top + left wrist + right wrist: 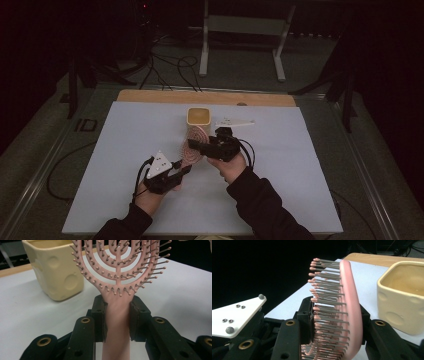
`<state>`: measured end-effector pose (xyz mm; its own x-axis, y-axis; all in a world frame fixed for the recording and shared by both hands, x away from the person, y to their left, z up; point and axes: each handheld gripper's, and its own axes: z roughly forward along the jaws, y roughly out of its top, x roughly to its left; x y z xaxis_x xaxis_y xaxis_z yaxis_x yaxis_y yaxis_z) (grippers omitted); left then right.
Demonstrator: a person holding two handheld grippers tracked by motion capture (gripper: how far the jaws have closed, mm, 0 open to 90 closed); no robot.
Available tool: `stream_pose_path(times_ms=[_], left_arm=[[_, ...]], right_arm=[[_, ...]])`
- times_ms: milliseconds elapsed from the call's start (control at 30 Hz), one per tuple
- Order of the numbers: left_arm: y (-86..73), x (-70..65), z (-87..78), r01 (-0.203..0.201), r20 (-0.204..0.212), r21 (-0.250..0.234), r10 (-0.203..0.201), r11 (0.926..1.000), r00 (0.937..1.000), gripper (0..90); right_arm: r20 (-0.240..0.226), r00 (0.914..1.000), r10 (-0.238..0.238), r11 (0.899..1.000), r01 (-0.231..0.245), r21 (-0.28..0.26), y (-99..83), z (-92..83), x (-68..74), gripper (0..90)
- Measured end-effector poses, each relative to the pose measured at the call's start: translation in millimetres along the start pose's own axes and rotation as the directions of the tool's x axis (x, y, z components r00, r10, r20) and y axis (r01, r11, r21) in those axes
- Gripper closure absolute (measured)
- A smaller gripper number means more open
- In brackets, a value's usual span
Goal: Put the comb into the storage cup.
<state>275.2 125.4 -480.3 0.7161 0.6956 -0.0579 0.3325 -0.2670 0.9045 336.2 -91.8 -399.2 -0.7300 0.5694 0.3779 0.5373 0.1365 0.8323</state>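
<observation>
Each hand carries a black two-jaw gripper. The left gripper [185, 171] bears a white three-cornered plate [159, 164] with rounded corners, fitted with small paired screws and grey studs near its corners, as seen in the right gripper view. A black cable [139, 176] loops from its body. The right gripper [193, 145] is all black, with a looped black cable [248, 149] at its rear. Jaw links are matt black with brass-coloured pivot bushings; the pads are flat black blocks. The person wears dark long sleeves [260, 202].
</observation>
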Motion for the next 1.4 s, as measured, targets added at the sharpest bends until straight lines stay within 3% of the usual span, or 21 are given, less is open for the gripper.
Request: stream_pose_path(times_ms=[167, 333, 533, 767, 1067, 1267, 1400], left_arm=[[-0.8, -1.0, 1.6, -0.005, -0.004, 0.006, 0.005, 1.0, 1.0, 71.0], [-0.2, -2.0, 2.9, -0.005, 0.0, 0.003, 0.005, 1.0, 1.0, 70.8], [1.6, 0.3, 3.1, 0.034, 0.049, 0.009, -0.034, 0.9994, 0.9982, 68.5], [1.1, 5.0, 4.3, 0.079, 0.057, 0.052, -0.082, 0.9955, 0.995, 44.1], [2.8, 5.6, 4.3, 0.075, 0.044, 0.082, -0.079, 0.9938, 0.996, 23.1], [1.4, 10.8, 2.6, 0.076, 0.098, 0.094, -0.085, 0.9927, 0.9916, 12.5], [1.1, 10.4, 1.3, 0.057, 0.11, 0.112, -0.07, 0.9921, 0.9915, 1.0]], right_arm=[[-0.016, 0.9997, 0.017, 1.0, -0.017, 0.005, -0.1, -0.3, -1.1, 63.1], [-0.021, 0.9998, 0.004, 1.0, -0.004, 0.014, 0.7, -2.1, -0.1, 63.7], [-0.015, 0.9999, 0.0, 1.0, 0.0, -0.014, 2.2, -4.8, 1.3, 64.1], [-0.003, 0.9995, -0.033, 0.998, 0.032, -0.049, 9.3, -12.3, 0.8, 64.2], [-0.004, 0.9984, -0.057, 0.996, 0.057, -0.063, 16.2, -19.3, 0.8, 64.2], [0.0, 0.9969, -0.079, 0.994, 0.078, -0.069, 21.0, -22.8, 2.4, 64.2], [-0.002, 0.9955, -0.095, 0.993, 0.094, -0.07, 25.0, -25.3, 3.8, 64.2]])
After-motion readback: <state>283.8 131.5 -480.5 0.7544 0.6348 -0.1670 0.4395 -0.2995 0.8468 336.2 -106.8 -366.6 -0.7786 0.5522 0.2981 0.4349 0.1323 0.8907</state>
